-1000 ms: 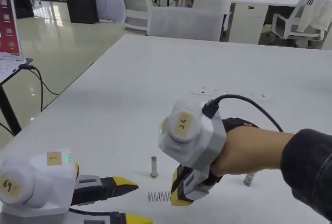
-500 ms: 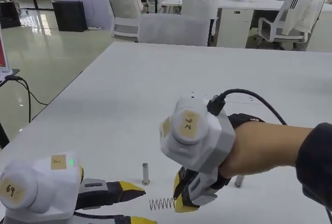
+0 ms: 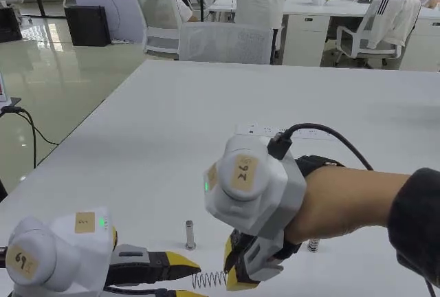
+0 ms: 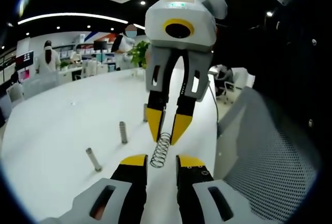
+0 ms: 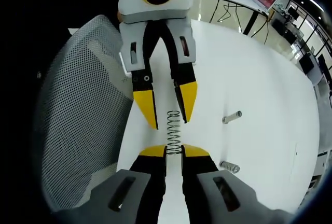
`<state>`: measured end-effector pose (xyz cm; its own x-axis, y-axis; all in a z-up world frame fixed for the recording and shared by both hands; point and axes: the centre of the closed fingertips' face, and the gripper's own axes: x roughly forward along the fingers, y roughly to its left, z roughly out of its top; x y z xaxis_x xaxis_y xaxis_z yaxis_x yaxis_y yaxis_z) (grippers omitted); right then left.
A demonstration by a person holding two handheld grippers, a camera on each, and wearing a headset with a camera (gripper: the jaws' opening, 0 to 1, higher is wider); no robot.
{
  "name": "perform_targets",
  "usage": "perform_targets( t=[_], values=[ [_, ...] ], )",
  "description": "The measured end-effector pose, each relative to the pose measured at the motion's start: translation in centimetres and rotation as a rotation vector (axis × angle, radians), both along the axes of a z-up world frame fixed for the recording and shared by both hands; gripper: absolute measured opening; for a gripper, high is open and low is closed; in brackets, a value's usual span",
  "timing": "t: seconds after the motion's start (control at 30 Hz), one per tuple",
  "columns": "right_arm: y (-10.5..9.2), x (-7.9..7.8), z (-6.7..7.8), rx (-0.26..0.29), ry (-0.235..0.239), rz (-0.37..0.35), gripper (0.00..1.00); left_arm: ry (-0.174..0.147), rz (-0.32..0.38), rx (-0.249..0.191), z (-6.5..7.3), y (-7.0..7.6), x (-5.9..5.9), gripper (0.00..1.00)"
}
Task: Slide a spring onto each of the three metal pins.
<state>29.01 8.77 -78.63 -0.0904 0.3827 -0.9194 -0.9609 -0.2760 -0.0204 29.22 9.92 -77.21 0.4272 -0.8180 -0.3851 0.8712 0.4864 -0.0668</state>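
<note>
right gripper (image 5: pixel 174 152) fingers pinch one end of the loose spring (image 5: pixel 174 130) at the near counter (image 3: pixel 206 118) edge; left gripper (image 4: pixel 162 161) fingers spread around its other end. near pin (image 3: pixel 190 234) bare; right pin (image 3: pixel 313 245) seemingly fitted; work remains.

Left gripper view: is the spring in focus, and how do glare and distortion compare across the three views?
Left gripper view: heavy fisheye bending, bright ceiling lights, spring sharp. Right gripper view: same bending, spring crisp, even light. Head view: straight lines, glare on the floor, spring small and thin.
</note>
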Motion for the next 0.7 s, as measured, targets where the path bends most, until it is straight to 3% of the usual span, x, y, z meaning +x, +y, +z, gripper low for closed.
perform_targets(
  t=[0.23, 0.43, 0.7],
  values=[
    [0.1, -0.3, 0.1, 0.002, -0.003, 0.021, 0.08, -0.014, -0.014, 0.013, -0.1, -0.2, -0.1, 0.07],
    [0.1, -0.5, 0.2, -0.003, -0.008, 0.033, 0.08, -0.006, -0.015, 0.012, -0.2, -0.2, -0.2, 0.04],
    [0.3, -0.4, 1.5, 0.015, -0.016, 0.042, 0.07, -0.005, -0.018, 0.016, -0.3, -0.2, -0.2, 0.03]
  ],
)
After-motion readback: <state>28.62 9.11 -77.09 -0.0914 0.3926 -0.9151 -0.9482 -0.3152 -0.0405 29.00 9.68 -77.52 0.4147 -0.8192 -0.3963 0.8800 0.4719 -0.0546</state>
